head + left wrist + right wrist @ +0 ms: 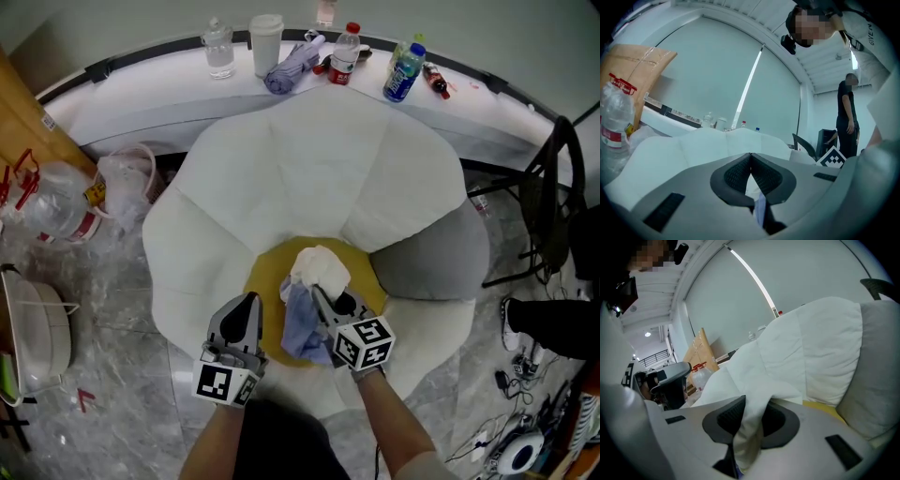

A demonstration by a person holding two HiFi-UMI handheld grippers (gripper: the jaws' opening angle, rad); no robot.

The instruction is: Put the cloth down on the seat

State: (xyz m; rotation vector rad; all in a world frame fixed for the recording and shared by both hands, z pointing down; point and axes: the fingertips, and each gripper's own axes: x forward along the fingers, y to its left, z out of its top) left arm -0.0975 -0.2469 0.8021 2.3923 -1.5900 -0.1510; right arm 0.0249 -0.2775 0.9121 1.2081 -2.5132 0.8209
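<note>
A white cloth (319,267) is bunched over the yellow seat (261,281) of a white petal-shaped chair (309,169). A blue cloth (300,326) hangs just below it. My right gripper (323,298) is shut on the cloth from the near side. In the right gripper view the white cloth (752,427) fills the gap between the pads of that gripper (752,416). My left gripper (251,302) hovers at the seat's left edge, beside the cloths, shut with nothing in it. The left gripper view shows its jaws (750,161) meeting at the tips.
A grey cushion (431,258) lies on the chair's right side. Behind the chair, a ledge (169,89) carries bottles (403,70), a cup (266,42) and a folded umbrella (292,64). A large water jug (56,211) stands at the left, a black chair (553,197) at the right.
</note>
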